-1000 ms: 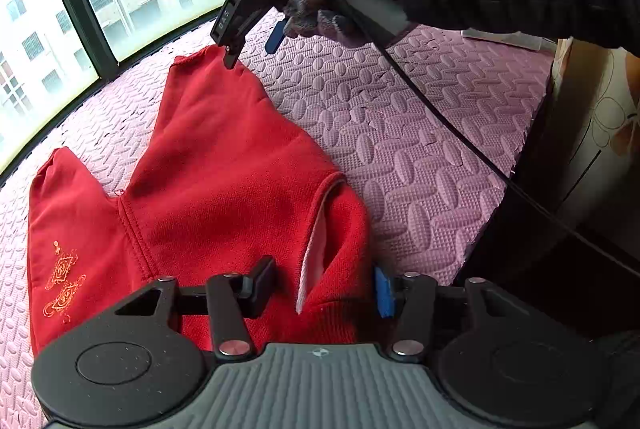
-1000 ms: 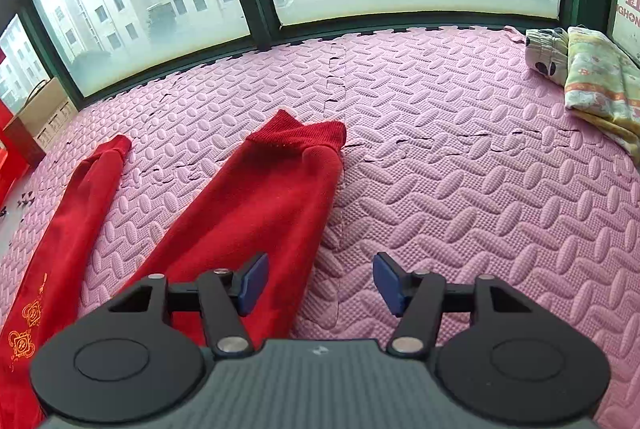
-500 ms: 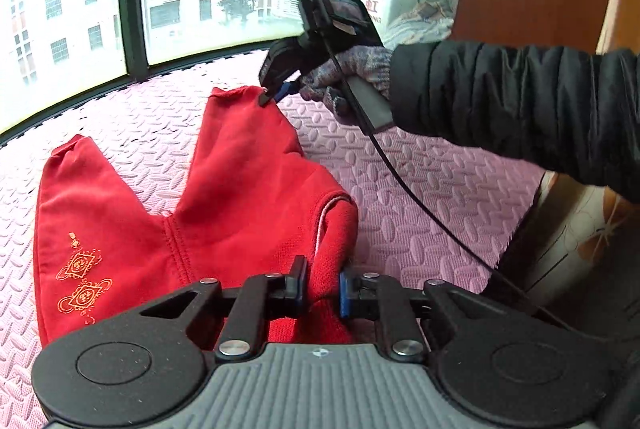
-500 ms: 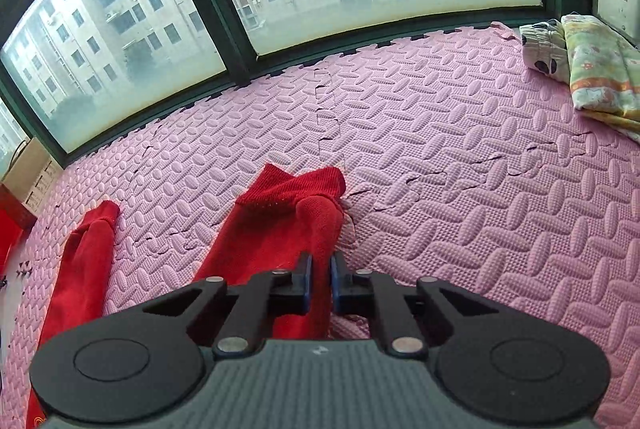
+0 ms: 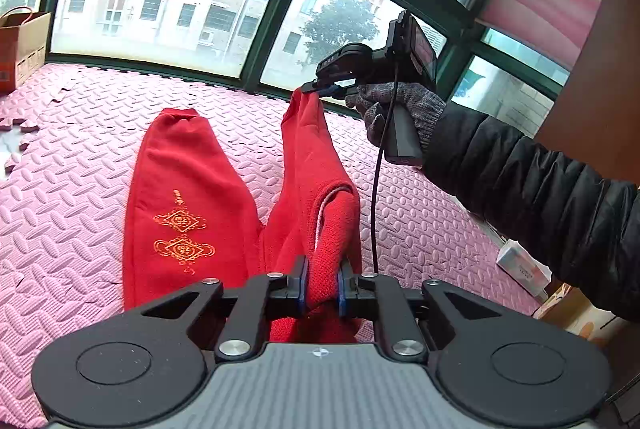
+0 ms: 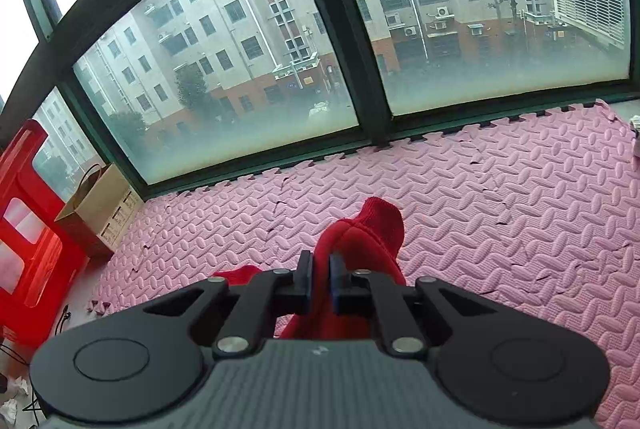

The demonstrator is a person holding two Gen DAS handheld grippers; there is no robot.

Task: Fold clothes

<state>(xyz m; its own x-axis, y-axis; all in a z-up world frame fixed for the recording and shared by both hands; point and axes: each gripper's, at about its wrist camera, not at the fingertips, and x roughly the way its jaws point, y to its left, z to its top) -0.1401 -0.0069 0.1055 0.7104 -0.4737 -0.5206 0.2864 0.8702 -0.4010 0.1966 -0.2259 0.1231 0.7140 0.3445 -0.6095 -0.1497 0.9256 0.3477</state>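
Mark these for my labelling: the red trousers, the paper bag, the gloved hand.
red trousers (image 5: 176, 189), left wrist view, flat leg above the gold embroidery.
paper bag (image 6: 102, 207), right wrist view, its side.
gloved hand (image 5: 394, 109), left wrist view, knuckles.

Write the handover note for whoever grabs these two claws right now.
Left claw: shut on the waistband end of the red trousers.
Right claw: shut on the cuff of one trouser leg, lifted off the pink foam mat. In the left wrist view the gloved hand holds it high.
The other leg, with gold embroidery, lies flat on the mat.
Done: both ends of one side gripped and raised.
Left: probably lay the raised leg over the flat one, then fold lengthwise.
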